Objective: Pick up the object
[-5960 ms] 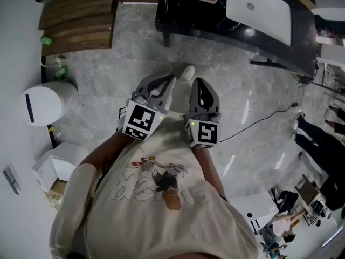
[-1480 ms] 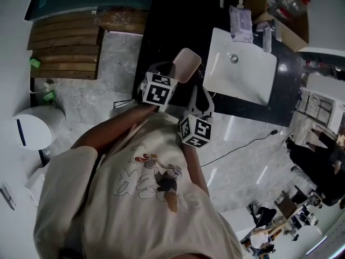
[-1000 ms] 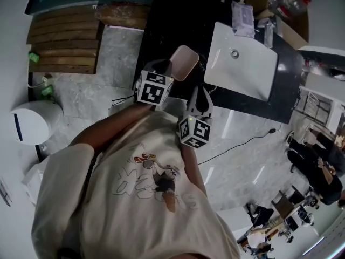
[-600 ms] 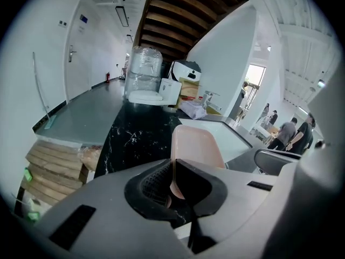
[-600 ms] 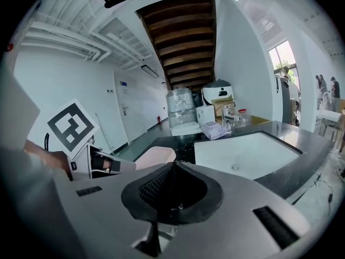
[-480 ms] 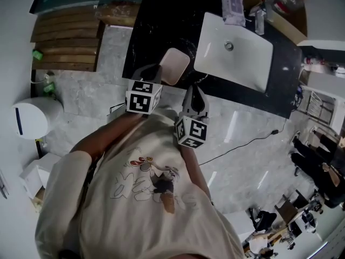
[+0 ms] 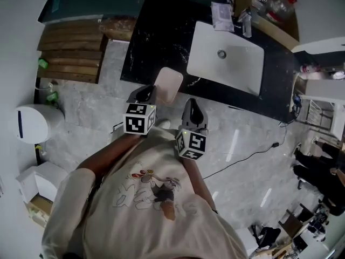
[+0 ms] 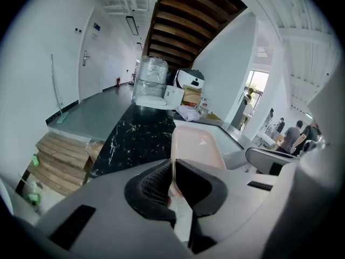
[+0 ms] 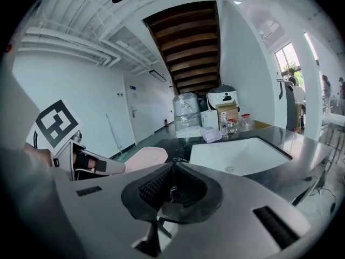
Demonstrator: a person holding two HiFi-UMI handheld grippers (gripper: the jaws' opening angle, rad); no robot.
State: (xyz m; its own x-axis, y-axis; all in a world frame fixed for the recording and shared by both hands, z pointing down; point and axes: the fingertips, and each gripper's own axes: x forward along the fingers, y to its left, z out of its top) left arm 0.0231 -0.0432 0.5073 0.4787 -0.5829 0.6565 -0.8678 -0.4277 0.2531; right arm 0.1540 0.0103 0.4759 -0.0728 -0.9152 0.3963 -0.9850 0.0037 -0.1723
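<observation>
Left gripper (image 7: 146, 94) clenched on pink tray (image 7: 168, 83); right gripper (image 7: 192, 106) jaws together.

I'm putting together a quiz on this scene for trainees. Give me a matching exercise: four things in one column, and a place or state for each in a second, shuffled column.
1. pink tray
2. white sink
3. wooden steps
4. round white bin

A. standing on the floor, away from the counter
B. set into the black counter
C. clamped between the fingers of the left gripper
D. right beside the counter's left end

Pairs: 1-C, 2-B, 3-D, 4-A
</observation>
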